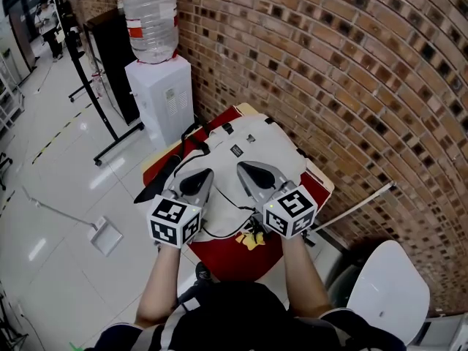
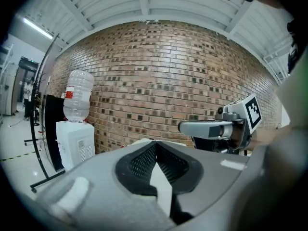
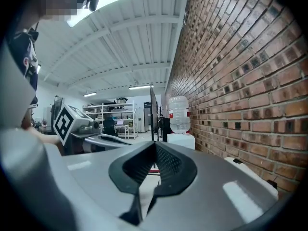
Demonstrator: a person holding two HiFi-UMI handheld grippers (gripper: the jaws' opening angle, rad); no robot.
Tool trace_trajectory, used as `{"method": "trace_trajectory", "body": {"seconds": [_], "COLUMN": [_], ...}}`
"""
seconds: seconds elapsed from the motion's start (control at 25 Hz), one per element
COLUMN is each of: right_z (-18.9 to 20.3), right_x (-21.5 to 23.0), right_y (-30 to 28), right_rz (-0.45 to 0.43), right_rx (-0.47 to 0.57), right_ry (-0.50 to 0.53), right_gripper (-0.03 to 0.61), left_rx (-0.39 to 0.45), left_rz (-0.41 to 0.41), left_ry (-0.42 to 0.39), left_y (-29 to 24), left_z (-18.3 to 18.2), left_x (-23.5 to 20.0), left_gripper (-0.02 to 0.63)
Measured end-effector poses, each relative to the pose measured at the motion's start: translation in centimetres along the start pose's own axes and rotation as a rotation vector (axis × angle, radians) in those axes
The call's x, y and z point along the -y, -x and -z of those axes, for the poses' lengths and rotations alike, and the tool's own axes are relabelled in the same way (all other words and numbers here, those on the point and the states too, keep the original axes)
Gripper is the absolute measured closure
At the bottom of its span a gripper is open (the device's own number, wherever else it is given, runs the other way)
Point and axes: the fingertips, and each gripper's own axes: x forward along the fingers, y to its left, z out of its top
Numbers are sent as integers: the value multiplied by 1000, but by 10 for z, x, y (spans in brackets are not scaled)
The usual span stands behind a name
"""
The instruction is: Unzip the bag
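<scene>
Lying flat on a red-topped table (image 1: 241,262) at the centre of the head view is the pale grey bag (image 1: 256,148), its far end against the brick wall (image 1: 351,86). A black strap (image 1: 164,175) trails off the bag's left side toward the table edge. Something small and yellow (image 1: 252,240) shows at the bag's near edge; what it is cannot be made out.

Both grippers hover side by side over the near half of the bag, pointing up the frame. The left gripper (image 1: 207,172) has its jaws pressed together at the tips with nothing caught between them, as its own view shows (image 2: 155,143). The right gripper (image 1: 241,166) likewise has its jaws closed tip to tip and empty (image 3: 155,143). Whether either tip touches the fabric cannot be told.

In the upper left of the head view a white water dispenser (image 1: 161,97) carries a clear bottle (image 1: 150,20). A white chair (image 1: 387,284) sits at the lower right, and a dustpan (image 1: 106,234) lies on the floor at left.
</scene>
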Motion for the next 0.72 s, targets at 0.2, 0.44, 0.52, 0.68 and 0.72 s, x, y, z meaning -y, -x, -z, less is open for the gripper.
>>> {"method": "trace_trajectory", "body": {"seconds": [0.2,0.44,0.52,0.68,0.72], "right_z": [-2,-4,-6,-9,-9], "right_x": [-1,0,0,-1,-1], "right_y": [0,0,0,0,0], "right_rz": [-9,-19,-22,-29,-30], "right_rx": [3,13,17,25,26], "right_ry": [5,8,9,14,14], "right_gripper": [574,575,574,574,574], "left_rx": [-2,-14,-16,-12,-10], "left_rz": [2,4,4,1,0], "left_ry": [-5,-11,-11,-14,-15], "left_y": [-2,-4,-4,-4,-4], "left_z": [-1,1,1,-1,-1], "left_x": [1,2,3,2,2], "left_gripper": [613,612,614,612,612]}}
